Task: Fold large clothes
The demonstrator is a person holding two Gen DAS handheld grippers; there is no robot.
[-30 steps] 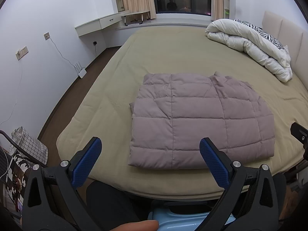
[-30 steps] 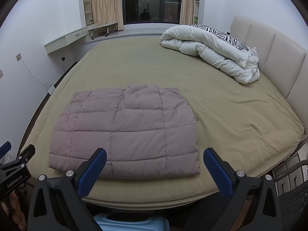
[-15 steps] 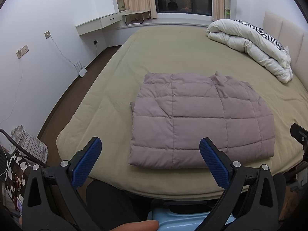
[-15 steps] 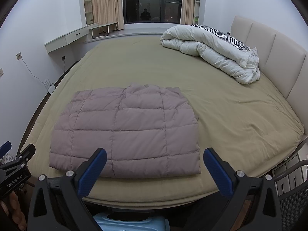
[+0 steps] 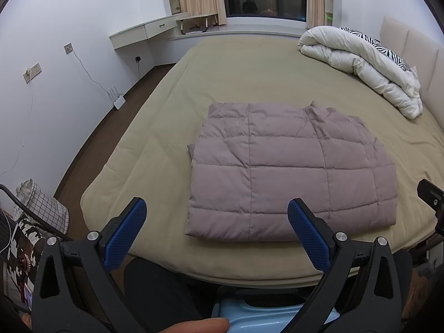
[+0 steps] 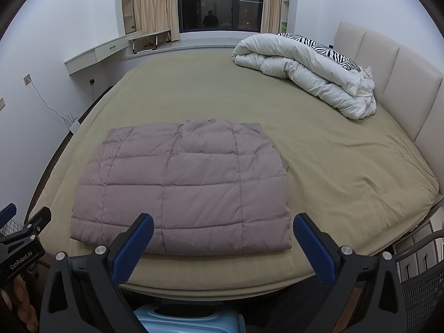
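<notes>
Barely shifted since a second ago: both views nearly unchanged. Left hand-held gripper (image 5: 216,219) spread wide, holding nothing; right hand-held gripper (image 6: 223,234) likewise wide and empty, both hovering short of the near bed (image 6: 333,166) edge. Quilted mauve jacket (image 6: 183,186) lying folded flat at near centre. Probably finished, or needing one more fold from the near hem.

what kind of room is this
A bedroom, most likely in a home. A large bed with a padded headboard fills the room, a rolled-up white duvet lies near the headboard, and a curtained window sits at the far wall.
</notes>
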